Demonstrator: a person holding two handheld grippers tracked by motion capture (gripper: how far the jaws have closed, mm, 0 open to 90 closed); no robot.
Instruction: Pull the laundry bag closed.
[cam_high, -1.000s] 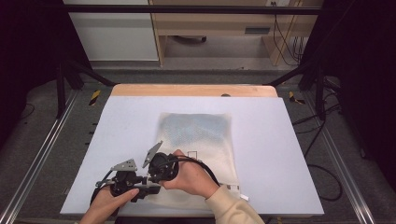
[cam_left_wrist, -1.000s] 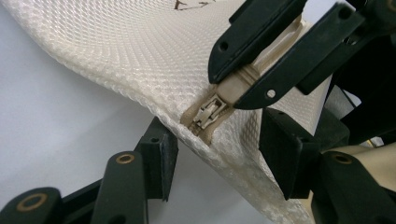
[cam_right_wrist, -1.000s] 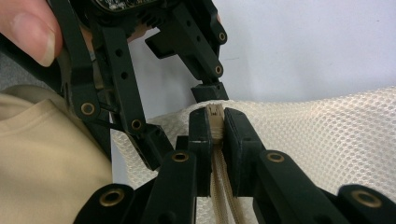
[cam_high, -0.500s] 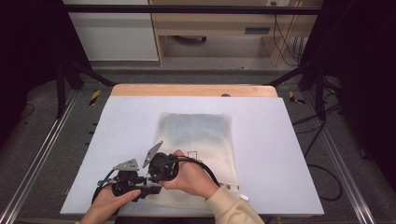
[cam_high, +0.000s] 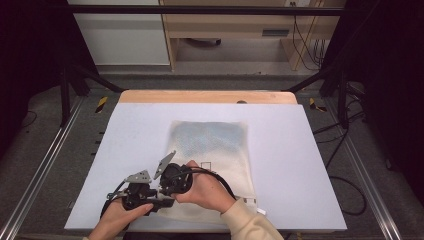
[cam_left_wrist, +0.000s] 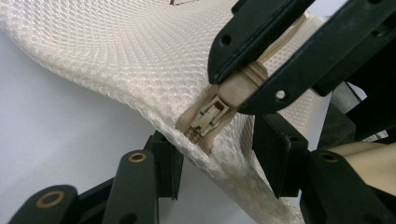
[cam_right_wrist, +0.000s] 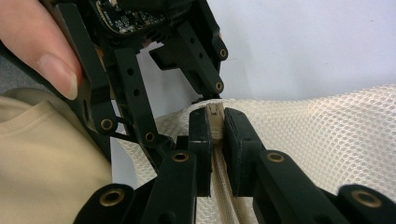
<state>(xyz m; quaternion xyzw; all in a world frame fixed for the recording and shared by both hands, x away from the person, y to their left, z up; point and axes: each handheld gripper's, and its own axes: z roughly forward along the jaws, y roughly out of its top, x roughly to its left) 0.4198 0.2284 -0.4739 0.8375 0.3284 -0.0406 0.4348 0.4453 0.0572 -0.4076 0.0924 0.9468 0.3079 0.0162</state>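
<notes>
A white mesh bag (cam_high: 210, 145) with bluish contents lies flat on the white table (cam_high: 125, 150). Both grippers meet at its near left corner. My right gripper (cam_right_wrist: 212, 116) is shut on the cream zipper tape at the bag's edge, also seen in the left gripper view (cam_left_wrist: 238, 86). Just below that grip sits the zipper slider (cam_left_wrist: 208, 116). My left gripper (cam_left_wrist: 219, 149) faces it from the opposite side; its jaws have just been closing, with the bag's zipper edge between them and the pads apart from it. From above, the left gripper (cam_high: 162, 200) and right gripper (cam_high: 170, 190) nearly touch.
A wooden strip (cam_high: 205, 96) runs along the table's far edge. Metal rails (cam_high: 45, 165) flank the table on the floor. A small white tag (cam_high: 252, 202) lies at the bag's near right corner, beside the person's sleeve (cam_high: 250, 222).
</notes>
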